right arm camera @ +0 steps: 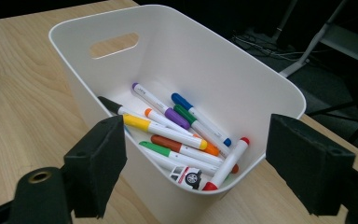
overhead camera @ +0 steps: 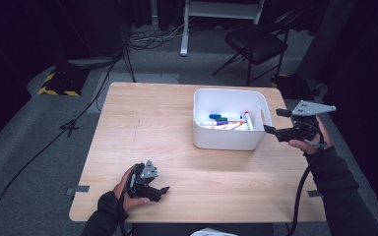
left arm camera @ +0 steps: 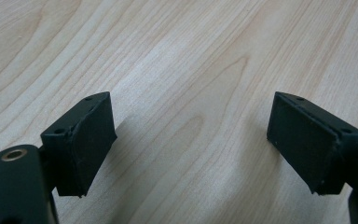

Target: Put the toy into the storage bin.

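A white bin (overhead camera: 224,140) stands on the right half of the wooden table (overhead camera: 147,128). In it lie several coloured markers (overhead camera: 226,121). My right gripper (overhead camera: 272,121) hovers just off the bin's right side, open. In the right gripper view its jaws (right arm camera: 196,163) stand wide apart with nothing between them; beyond them are the bin (right arm camera: 205,60) and the markers (right arm camera: 177,135). My left gripper (overhead camera: 163,191) rests low near the table's front edge. In the left gripper view it (left arm camera: 191,140) is open over bare wood (left arm camera: 168,56).
A black folding chair (overhead camera: 256,42) stands on the floor behind the table. A white stand leg (overhead camera: 184,34), cables (overhead camera: 147,37) and a yellow-and-black striped base (overhead camera: 59,81) lie around it. Grey tape (overhead camera: 81,189) marks the table's left edge.
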A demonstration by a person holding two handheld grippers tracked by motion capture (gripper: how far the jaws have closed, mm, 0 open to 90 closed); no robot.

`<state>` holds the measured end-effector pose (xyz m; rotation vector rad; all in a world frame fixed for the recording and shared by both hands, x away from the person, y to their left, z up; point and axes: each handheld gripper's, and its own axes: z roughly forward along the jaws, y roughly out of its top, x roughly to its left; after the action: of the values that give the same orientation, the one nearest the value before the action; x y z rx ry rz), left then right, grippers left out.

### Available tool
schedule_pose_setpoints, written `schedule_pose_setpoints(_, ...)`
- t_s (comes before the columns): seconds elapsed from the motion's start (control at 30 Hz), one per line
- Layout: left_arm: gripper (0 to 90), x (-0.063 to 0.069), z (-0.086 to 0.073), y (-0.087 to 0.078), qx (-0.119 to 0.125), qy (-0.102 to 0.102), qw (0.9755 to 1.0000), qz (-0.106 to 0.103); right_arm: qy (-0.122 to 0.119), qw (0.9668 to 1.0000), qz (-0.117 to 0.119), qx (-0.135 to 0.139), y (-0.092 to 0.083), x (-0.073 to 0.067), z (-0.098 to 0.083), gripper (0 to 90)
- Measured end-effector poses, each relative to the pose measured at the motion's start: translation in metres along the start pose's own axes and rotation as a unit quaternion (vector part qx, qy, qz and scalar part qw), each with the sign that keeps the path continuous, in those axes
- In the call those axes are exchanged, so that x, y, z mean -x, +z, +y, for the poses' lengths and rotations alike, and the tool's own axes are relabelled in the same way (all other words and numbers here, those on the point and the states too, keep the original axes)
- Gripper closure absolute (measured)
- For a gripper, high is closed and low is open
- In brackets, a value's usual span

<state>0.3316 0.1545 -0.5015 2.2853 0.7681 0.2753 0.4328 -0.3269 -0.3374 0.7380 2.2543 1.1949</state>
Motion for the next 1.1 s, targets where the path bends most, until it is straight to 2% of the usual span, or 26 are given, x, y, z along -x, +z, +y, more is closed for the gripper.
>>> schedule_pose_setpoints(0.1, 15.4, 0.000, 0.000, 0.000, 0.000, 0.000, 1.0000, 0.000, 0.000, 0.9999, 0.007, 0.011, -0.005, -0.006, -0.007, 20.6)
schedule_pose_setpoints(0.33, 15.4, 0.000, 0.000, 0.000, 0.000, 0.000, 1.0000, 0.000, -0.001, 0.9998, 0.004, 0.018, -0.012, -0.016, -0.028, 21.1)
schedule_pose_setpoints(0.43, 15.4, 0.000, 0.000, 0.000, 0.000, 0.000, 1.0000, 0.000, 0.000, 0.9999, 0.002, 0.011, -0.013, -0.019, -0.037, 21.1)
schedule_pose_setpoints(0.57, 15.4, 0.000, 0.000, 0.000, 0.000, 0.000, 1.0000, 0.000, -0.013, 0.9999, -0.009, -0.003, -0.013, -0.026, -0.050, 21.0)
schedule_pose_setpoints(1.1, 15.4, 0.000, 0.000, 0.000, 0.000, 0.000, 1.0000, 0.000, -0.024, 0.9984, -0.008, -0.051, 0.003, -0.047, -0.092, 20.8)
